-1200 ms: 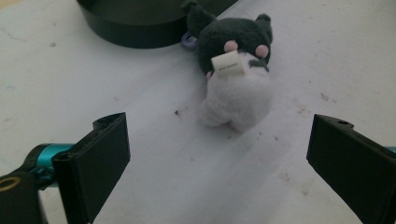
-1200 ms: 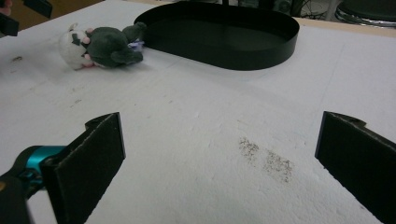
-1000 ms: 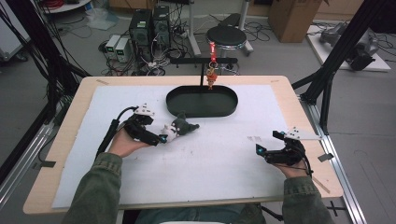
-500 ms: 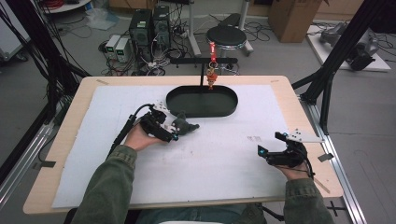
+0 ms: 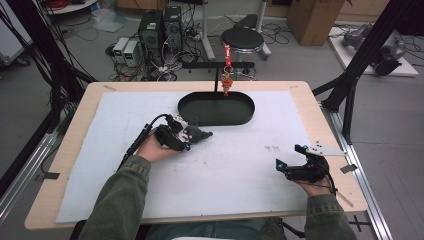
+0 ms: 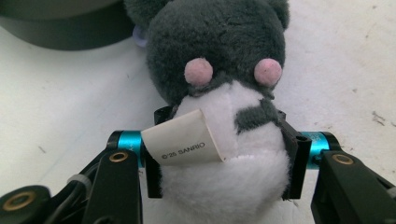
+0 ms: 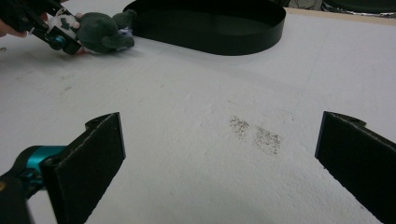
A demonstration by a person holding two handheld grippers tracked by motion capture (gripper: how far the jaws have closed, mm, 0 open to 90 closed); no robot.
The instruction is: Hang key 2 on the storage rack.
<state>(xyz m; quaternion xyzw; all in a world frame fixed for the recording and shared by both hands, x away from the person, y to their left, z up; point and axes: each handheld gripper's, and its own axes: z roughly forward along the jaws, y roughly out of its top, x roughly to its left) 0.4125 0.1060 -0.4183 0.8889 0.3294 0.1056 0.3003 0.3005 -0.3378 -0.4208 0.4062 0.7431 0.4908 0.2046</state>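
Your left gripper [image 6: 219, 154] squeezes the soft, light plush toy [image 6: 219, 93] round its white tummy, near the black tray [image 5: 216, 108]; your right gripper [image 7: 219, 154] rests wide open

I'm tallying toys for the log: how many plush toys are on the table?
1. The plush lies on the white mat beside the black tray, with the left gripper shut on its white belly. None seen elsewhere.
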